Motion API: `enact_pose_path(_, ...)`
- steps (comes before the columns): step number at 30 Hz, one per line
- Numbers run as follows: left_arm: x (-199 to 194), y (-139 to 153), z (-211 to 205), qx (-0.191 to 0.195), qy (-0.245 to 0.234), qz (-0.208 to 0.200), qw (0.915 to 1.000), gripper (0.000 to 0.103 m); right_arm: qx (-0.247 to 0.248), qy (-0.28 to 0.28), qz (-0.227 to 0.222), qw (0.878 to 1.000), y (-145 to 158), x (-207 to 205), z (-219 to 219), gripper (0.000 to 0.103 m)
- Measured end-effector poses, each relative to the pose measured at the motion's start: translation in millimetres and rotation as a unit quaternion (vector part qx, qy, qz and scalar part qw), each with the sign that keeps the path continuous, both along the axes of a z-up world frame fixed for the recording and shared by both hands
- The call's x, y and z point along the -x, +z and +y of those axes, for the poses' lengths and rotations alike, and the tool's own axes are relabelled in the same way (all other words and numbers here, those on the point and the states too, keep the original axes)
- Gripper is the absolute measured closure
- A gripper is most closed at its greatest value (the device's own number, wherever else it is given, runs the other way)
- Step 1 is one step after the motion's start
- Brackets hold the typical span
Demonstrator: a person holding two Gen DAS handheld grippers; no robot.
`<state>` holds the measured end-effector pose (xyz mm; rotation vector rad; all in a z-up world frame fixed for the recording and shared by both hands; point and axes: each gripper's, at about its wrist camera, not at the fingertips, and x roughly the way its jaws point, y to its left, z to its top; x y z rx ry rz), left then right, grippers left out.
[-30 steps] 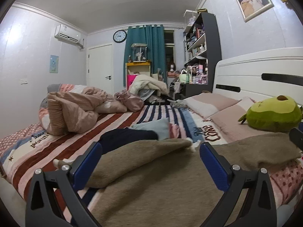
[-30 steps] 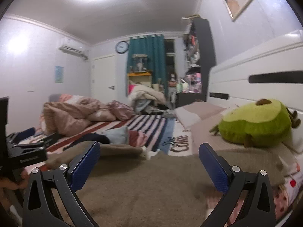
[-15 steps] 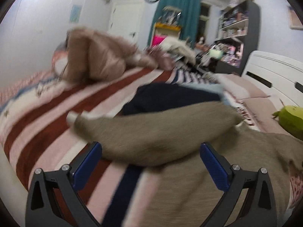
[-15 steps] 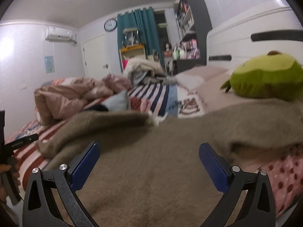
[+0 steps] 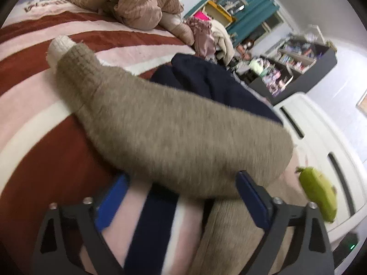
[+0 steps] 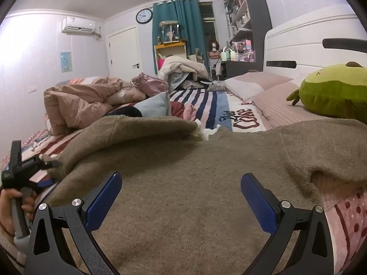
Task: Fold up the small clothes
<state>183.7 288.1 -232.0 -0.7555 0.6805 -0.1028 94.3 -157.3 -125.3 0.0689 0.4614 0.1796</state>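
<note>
A brown knit sweater [image 6: 195, 171] lies spread on the striped bed. Its sleeve [image 5: 172, 133], ending in a white cuff [image 5: 60, 45], stretches across the left wrist view. My left gripper [image 5: 181, 176] is tilted and low at the sleeve's near edge. Its jaws are closing, with the sleeve's edge at the fingertips and the pads not pressing on it. In the right wrist view the left gripper [image 6: 23, 167] shows at the far left, held by a hand [image 6: 9, 201]. My right gripper [image 6: 181, 176] hovers open over the sweater's body, nothing between its pads.
A navy garment [image 5: 206, 80] lies behind the sleeve, a bunched pink quilt [image 6: 75, 100] farther back. A green plush [image 6: 332, 91] rests on pillows [image 6: 263, 84] by the white headboard [image 6: 309, 45]. More clothes [image 6: 160, 107] sit mid-bed. A dark shelf [image 6: 250, 18] stands beyond.
The left gripper swung down and rolled, coming in close to the sleeve, and its jaws narrowed a little. The right gripper sank lower toward the sweater's body.
</note>
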Motion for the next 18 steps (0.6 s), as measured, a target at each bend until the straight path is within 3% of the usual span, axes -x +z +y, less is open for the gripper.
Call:
enact_pose_path(2,-10.6,-1.6,1.8,0.011,0.004,0.004,0.9999,0.033,-0.003,0.001,0.004,1.000,-1.0,-2.7,-1.7,0.000)
enact_pose_path(4,-17.0,-0.6,3.2,0.016,0.003,0.009,0.9998,0.078,-0.007,0.002,0.007,1.000,-2.0,-4.7,-2.0,0.000)
enact_pose_path(6,-15.1,9.0,0.2,0.000,0.007,-0.005,1.0000,0.093,-0.009,0.001,0.005,1.000,-1.4,-3.4,-3.6,0.000)
enact_pose_path(10,2.4,47.6,-5.9,-0.065,0.034,-0.059,0.9956,0.095,-0.016,-0.001,0.000,1.000,0.8,0.2,-10.3,0.000)
enact_pose_path(13,14.9,87.0,-19.8,-0.116,0.040,-0.114,0.9858,0.095,-0.029,0.000,-0.005,1.000,3.3,5.4,-19.0,0.000)
enact_pose_path(18,41.3,146.1,-79.2,-0.190,-0.024,-0.219,0.9567,0.095,-0.045,0.000,-0.020,0.999,8.2,20.8,-38.2,0.000)
